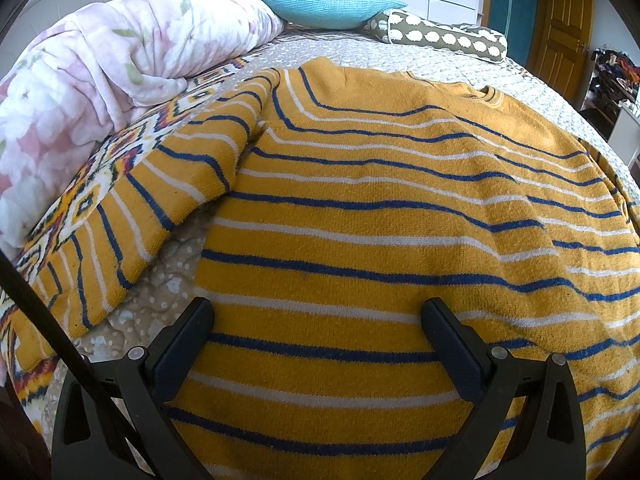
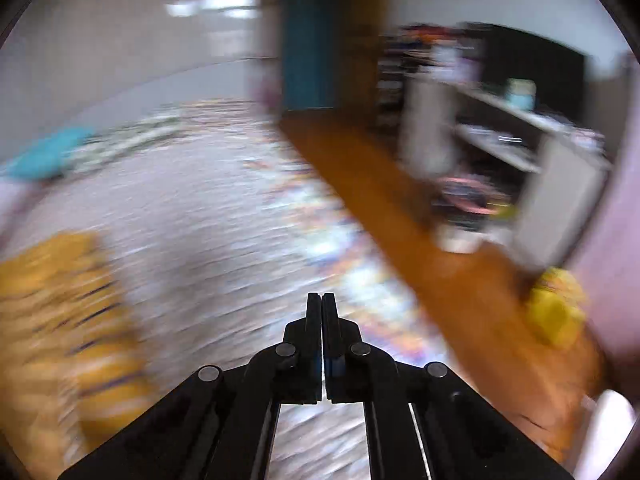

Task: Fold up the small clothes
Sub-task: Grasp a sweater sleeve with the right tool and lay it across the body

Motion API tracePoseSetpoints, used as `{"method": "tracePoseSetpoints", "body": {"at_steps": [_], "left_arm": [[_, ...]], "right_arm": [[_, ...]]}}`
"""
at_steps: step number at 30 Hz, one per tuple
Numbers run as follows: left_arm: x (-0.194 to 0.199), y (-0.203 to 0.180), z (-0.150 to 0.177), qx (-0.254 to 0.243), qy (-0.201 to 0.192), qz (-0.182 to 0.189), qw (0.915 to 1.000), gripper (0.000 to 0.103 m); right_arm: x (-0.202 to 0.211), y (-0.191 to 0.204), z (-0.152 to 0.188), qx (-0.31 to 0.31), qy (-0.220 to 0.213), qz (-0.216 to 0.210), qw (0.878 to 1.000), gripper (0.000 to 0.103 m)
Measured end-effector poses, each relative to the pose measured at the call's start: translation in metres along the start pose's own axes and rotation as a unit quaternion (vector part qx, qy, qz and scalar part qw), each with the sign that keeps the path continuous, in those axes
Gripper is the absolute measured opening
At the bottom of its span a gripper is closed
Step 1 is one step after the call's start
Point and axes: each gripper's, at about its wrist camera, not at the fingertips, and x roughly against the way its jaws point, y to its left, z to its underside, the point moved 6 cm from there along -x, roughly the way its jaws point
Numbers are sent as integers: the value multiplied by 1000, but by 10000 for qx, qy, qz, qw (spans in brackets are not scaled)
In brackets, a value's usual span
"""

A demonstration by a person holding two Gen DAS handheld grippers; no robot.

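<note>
1. Left wrist view: a bed point(image 1: 360, 52) with a pale dotted cover fills the scene; a flowered quilt point(image 1: 120, 52) is heaped at its left, and a blue pillow point(image 1: 328, 4) and a patterned bolster point(image 1: 440, 34) lie at its far end.
2. Sweater point(image 1: 380, 220), mustard with blue and white stripes, lies spread flat on the bed straight ahead of the left tongs point(image 1: 316, 320). Its neck opening points to the far right; its hem end lies nearest the camera. The long axis therefore runs away from the tongs and somewhat rightward, while the stripes run across the view.
3. Sleeve point(image 1: 160, 200) lies spread to the left of the body, slanting back toward the near left edge of the bed.
4. Left tongs: the two fingers stand wide apart, low over the hem end, holding nothing; whether they touch the cloth cannot be told.
5. Right wrist view, heavily blurred: the right tongs point(image 2: 322, 300) have their fingers pressed together with nothing between them. They point over bare bed cover point(image 2: 220, 220), with the sweater point(image 2: 60, 300) off to their left.
6. Judgement: the left tongs are much the nearer. A fold would likely begin on that side, either at the sleeve or at the hem beneath the fingers.
</note>
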Motion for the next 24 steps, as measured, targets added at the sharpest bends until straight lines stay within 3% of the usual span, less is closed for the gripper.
{"method": "tracePoseSetpoints", "body": {"at_steps": [1,2,3,4,5,6,10,13,14,15,16,17,18,19,22,24], "left_arm": [[0,0,0,5,-6,8,10000,103],[1,1,0,9,-13,15,10000,103],[1,1,-1,10,-16,17,10000,103],[1,1,0,9,-14,13,10000,103],[1,1,0,8,-17,12,10000,103],[1,1,0,9,-19,13,10000,103],[1,1,0,9,-17,12,10000,103],[2,1,-1,8,-27,16,10000,103],[2,1,-1,8,-33,22,10000,103],[2,1,-1,12,-34,24,10000,103],[2,1,-1,11,-32,19,10000,103],[2,1,0,9,-31,14,10000,103],[2,1,0,4,-30,6,10000,103],[3,1,0,-1,-30,-3,10000,103],[3,1,-1,4,-38,3,10000,103],[3,1,0,2,-34,3,10000,103]], "right_arm": [[-2,2,-4,-86,125,-83,9999,4],[5,10,-4,-113,120,-556,9983,5],[20,28,2,77,70,-1142,9934,13],[33,42,10,349,76,-1485,9883,25],[47,60,22,678,110,-1812,9810,52],[63,78,37,1042,129,-2169,9705,68],[100,137,107,2207,424,-2860,9315,69],[89,155,146,2978,423,-2387,9233,69],[84,158,158,3158,467,-2201,9217,69],[74,157,167,3341,551,-1994,9195,50],[70,154,168,3342,570,-2028,9187,40],[69,150,162,3198,593,-2145,9210,11],[64,143,146,3012,665,-2092,9280,3],[62,138,133,2915,570,-2033,9330,3],[45,103,59,2212,74,-1408,9650,3],[20,67,6,1413,-173,-674,9875,4]]}}
